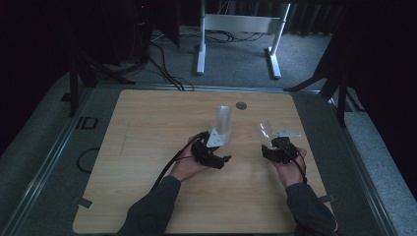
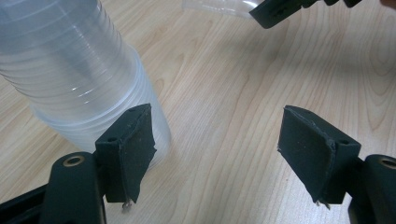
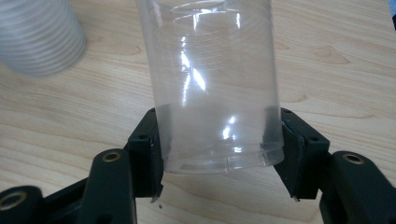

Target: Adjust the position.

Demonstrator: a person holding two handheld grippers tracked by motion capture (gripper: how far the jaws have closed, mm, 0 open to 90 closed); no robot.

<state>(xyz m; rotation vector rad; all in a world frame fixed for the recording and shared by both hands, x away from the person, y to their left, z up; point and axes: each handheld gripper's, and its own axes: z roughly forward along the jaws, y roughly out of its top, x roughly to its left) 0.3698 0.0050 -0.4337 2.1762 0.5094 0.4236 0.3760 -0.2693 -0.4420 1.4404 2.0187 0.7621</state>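
Observation:
A tall stack of clear plastic cups (image 1: pixel 223 119) stands upright in the middle of the wooden table (image 1: pixel 147 147). My left gripper (image 1: pixel 220 147) sits just in front of it. In the left gripper view the stack (image 2: pixel 70 70) is outside the left pad (image 2: pixel 135 144), and the left gripper (image 2: pixel 217 116) is open with only bare wood between its jaws. To the right, my right gripper (image 1: pixel 273 146) holds a single clear cup (image 1: pixel 265 130) tilted above the table. In the right gripper view the right gripper (image 3: pixel 218 116) is shut on that cup (image 3: pixel 210 70), both pads pressing near its end.
A small grey round cap (image 1: pixel 240 105) is set into the table behind the stack. A white desk frame (image 1: pixel 241 24) and cables (image 1: pixel 162 64) lie on the floor beyond the far edge. A cable loop (image 1: pixel 87 160) lies left of the table.

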